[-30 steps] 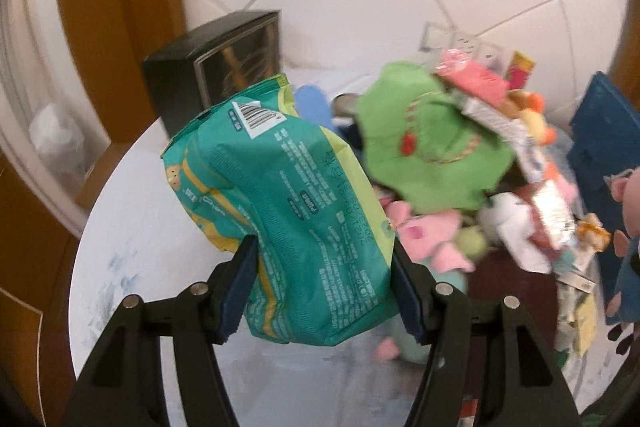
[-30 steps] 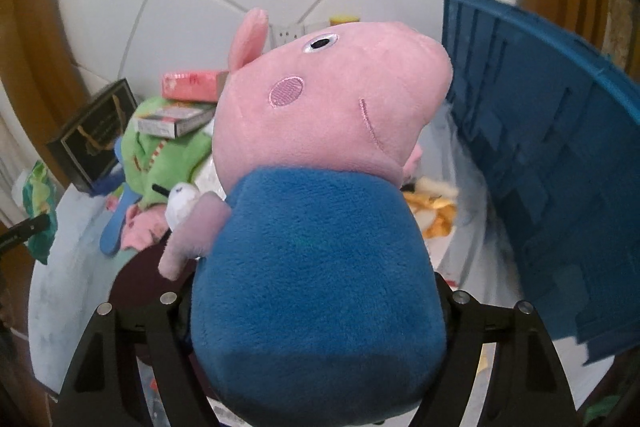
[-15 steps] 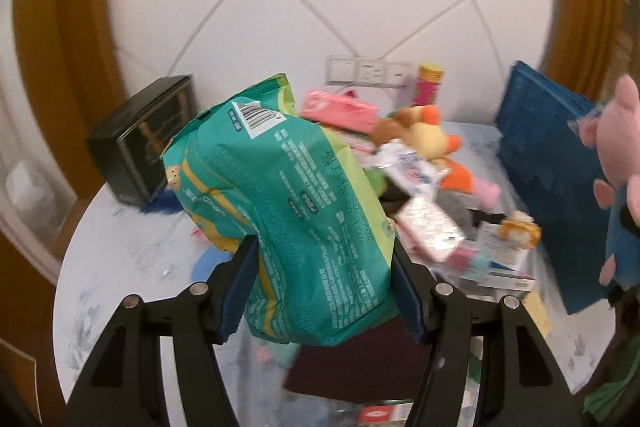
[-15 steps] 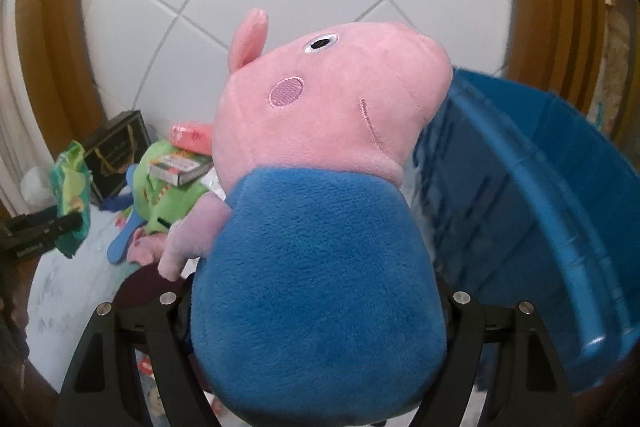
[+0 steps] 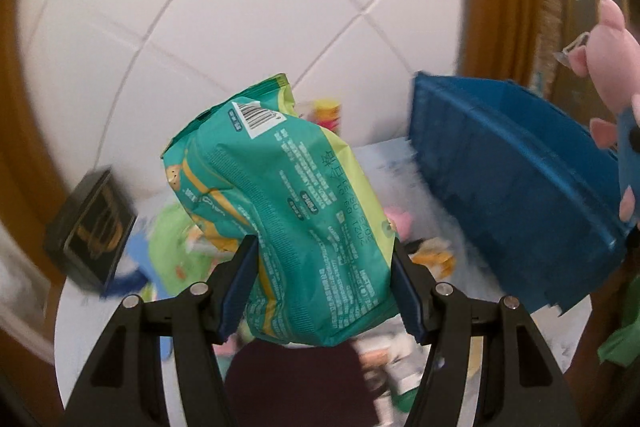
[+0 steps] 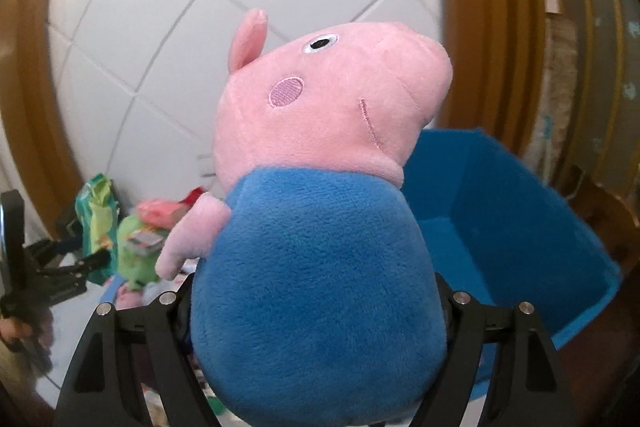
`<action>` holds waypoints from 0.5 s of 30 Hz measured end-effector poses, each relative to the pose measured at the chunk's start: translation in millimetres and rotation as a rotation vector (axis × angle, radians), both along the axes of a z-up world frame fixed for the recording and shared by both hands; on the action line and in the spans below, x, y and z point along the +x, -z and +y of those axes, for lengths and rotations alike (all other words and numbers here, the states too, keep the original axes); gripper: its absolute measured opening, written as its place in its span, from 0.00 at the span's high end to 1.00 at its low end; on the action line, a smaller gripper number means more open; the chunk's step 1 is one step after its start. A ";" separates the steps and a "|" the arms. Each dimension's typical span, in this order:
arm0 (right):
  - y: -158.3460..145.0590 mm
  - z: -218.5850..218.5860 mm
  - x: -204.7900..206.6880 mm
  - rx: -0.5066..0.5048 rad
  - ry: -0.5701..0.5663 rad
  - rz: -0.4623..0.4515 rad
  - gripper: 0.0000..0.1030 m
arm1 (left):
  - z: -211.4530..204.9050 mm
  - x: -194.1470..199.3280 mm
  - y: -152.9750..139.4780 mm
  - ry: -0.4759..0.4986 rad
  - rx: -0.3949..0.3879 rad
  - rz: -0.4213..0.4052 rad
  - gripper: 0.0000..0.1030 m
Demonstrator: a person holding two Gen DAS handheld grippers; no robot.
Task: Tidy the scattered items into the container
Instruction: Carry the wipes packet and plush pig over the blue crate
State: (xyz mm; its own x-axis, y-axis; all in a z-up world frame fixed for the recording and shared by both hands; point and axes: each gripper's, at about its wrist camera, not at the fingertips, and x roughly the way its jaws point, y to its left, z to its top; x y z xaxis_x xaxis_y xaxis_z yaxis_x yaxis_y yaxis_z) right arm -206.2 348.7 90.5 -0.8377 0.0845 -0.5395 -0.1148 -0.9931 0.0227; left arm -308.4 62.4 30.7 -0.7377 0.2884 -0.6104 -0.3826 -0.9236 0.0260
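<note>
My left gripper point(image 5: 324, 287) is shut on a green and teal snack bag point(image 5: 288, 211), held up above the table with its barcode end at the top. The blue bin point(image 5: 520, 187) stands to its right. My right gripper point(image 6: 316, 311) is shut on a pink pig plush in a blue shirt point(image 6: 320, 227), raised in front of the open blue bin point(image 6: 520, 219), whose inside shows nothing in the part I see. The plush point(image 5: 612, 67) shows at the right edge of the left wrist view. The left gripper with the bag point(image 6: 98, 223) appears far left in the right wrist view.
A heap of toys and packets point(image 5: 180, 247) lies on the white table point(image 5: 88, 315), with a green plush point(image 6: 138, 251) and a pink packet point(image 6: 160, 213). A black box point(image 5: 94, 227) stands at the left. A dark red item point(image 5: 296, 379) lies below the bag. White tiled wall behind.
Both grippers have risen with their loads and swung right, bringing the blue bin closer. The bin's open inside now shows in the right wrist view. Neither grip has changed.
</note>
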 end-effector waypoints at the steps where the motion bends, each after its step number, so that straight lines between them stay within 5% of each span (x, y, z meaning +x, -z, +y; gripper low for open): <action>1: -4.4 16.9 1.6 0.015 0.015 -0.008 0.21 | 17.7 0.1 -10.2 0.025 0.008 0.005 0.40; 7: -16.5 123.4 9.0 0.142 0.082 -0.091 0.21 | 152.6 4.7 -66.5 0.153 0.046 0.067 0.40; 11: -10.2 202.1 -1.3 0.150 0.084 -0.162 0.21 | 269.8 -7.9 -76.6 0.210 0.019 -0.002 0.40; 15: 19.2 268.0 -29.6 0.113 0.050 -0.287 0.21 | 372.1 -30.1 -51.7 0.247 -0.038 -0.148 0.40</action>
